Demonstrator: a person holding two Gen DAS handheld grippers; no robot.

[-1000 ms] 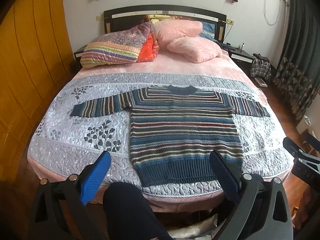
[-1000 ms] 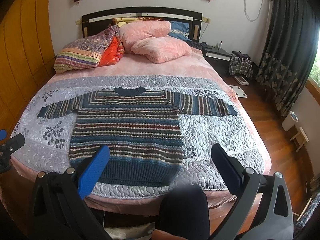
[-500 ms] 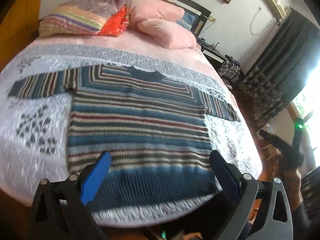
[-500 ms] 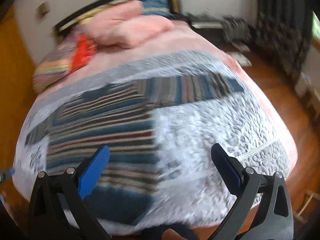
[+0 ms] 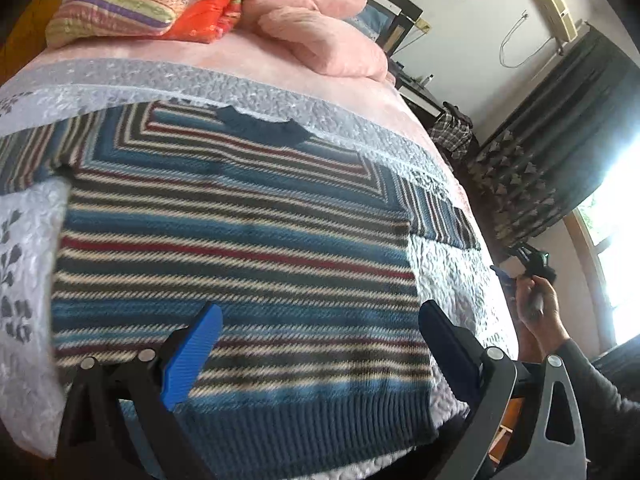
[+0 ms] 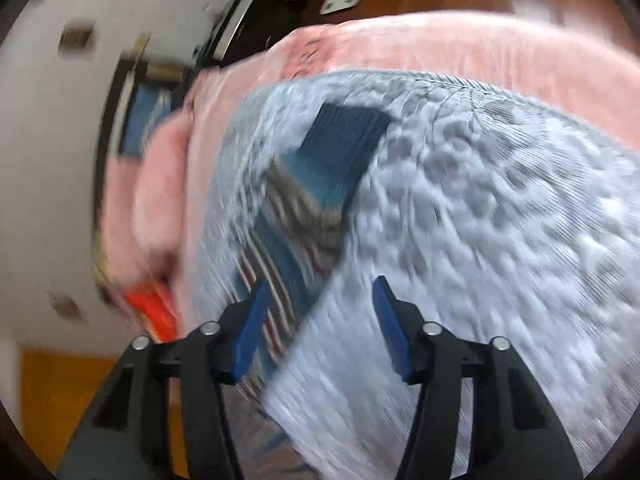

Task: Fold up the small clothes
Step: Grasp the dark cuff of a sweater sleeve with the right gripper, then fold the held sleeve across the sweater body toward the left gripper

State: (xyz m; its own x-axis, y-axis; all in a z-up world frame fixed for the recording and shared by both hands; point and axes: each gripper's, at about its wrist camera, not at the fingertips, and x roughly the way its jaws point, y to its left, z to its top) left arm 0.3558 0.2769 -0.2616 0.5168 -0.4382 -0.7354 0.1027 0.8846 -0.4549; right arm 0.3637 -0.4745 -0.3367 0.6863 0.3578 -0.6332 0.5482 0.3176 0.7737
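1. A striped knitted sweater in blue, cream and dark red [image 5: 236,240] is shown laid flat, front up, on the grey-white quilted bedspread [image 5: 452,276] of the bed, with its collar toward the pink pillows [image 5: 316,40] and its ribbed hem at the near edge.
2. The left tool [image 5: 320,344] is held above the lower body of the sweater; its blue pads are spread wide and nothing is gripped between them.
3. The right tool [image 6: 316,320] is seen over the bedspread beside the sweater's outstretched sleeve [image 6: 320,184], with the pads set apart and empty. The right wrist view is heavily blurred, so it cannot be told whether the fabric is touched.
4. In the left wrist view, the person's hand [image 5: 536,304] is seen carrying the right tool beyond the far side of the bed.
5. No fold is visible yet; the step in hand is judged to be the approach to the first grasp.
6. The next move is judged to call for the sleeve end to be pinched and carried inward across the body.
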